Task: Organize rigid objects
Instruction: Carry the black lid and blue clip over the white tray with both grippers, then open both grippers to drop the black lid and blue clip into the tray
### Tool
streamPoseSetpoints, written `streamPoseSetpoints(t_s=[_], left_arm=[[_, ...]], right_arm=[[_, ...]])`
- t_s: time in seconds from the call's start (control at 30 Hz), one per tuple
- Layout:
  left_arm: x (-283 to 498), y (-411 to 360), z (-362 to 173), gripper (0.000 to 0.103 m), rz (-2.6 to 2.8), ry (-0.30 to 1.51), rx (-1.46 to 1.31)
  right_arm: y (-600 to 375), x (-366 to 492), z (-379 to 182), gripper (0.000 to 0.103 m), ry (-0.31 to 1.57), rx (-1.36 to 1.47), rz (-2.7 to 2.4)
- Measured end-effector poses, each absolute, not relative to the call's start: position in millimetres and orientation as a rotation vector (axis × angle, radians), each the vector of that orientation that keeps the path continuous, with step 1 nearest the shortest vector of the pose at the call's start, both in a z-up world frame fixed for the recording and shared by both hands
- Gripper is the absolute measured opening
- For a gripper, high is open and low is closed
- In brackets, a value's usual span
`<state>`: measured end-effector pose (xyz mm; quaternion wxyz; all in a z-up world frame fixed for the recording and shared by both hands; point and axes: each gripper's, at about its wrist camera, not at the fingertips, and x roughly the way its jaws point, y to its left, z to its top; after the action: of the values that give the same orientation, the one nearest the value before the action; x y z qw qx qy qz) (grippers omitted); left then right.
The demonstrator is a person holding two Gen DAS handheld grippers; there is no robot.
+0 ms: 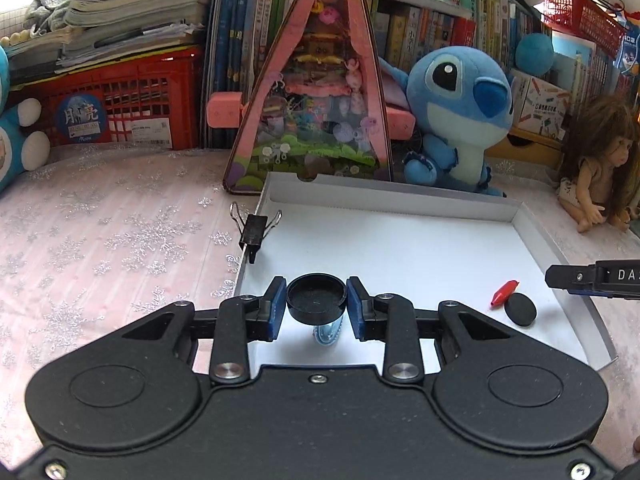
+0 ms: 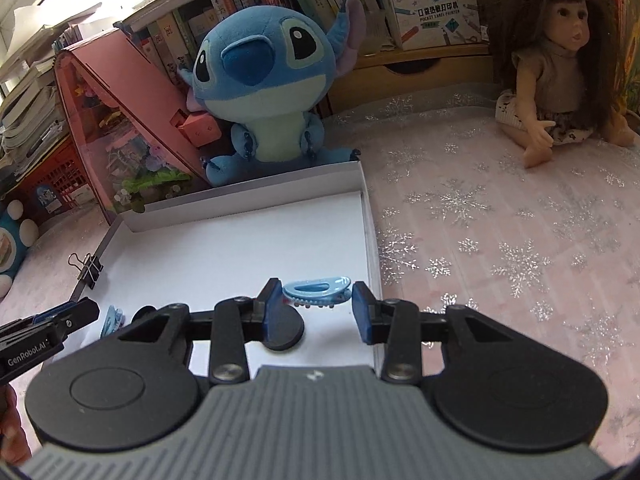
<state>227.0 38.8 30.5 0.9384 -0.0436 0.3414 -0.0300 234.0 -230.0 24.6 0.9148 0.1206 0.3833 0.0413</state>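
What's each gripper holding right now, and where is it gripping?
The left gripper pinches a round black cap by its side wall. The right gripper is open around a light blue hair clip, not clamping it.

Tablecloth (image 1: 120, 216): pink with silver snowflakes, covers the desk.
Stitch plush (image 1: 456, 116): blue, sits upright at the desk's back edge, just beside the pink house.
Pink house (image 1: 316, 92): triangular miniature display, stands upright at the back edge.
Doll (image 2: 560, 64): long brown hair, sits near the desk's back right corner.
Red crate (image 1: 120, 100): at the back left corner, a stack of books (image 1: 132, 12) on top.
Bookshelf (image 1: 440, 16): packed rows of upright books behind the plush.
Red basket (image 1: 580, 12): high on the shelf at right.
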Motion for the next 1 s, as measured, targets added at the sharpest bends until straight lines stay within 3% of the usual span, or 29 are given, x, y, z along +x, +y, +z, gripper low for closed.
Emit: streamPoseSetpoints(t_s=[0.83, 0.93, 0.97, 1.0], left_arm=[[251, 46, 18, 0.03, -0.055, 0.757, -0.154], [247, 46, 21, 0.036, -0.038, 0.741, -0.155], [245, 45, 23, 0.041, -0.039, 0.731, -0.149], [244, 45, 25, 0.042, -0.044, 0.721, -0.143]], right_arm=[[-215, 253, 8, 0.044, 0.845, 0.24, 0.084], [-217, 251, 10, 0.049, 0.836, 0.258, 0.107], [-217, 249, 11, 0.058, 0.83, 0.261, 0.116], [-218, 247, 12, 0.061, 0.822, 0.259, 0.124]])
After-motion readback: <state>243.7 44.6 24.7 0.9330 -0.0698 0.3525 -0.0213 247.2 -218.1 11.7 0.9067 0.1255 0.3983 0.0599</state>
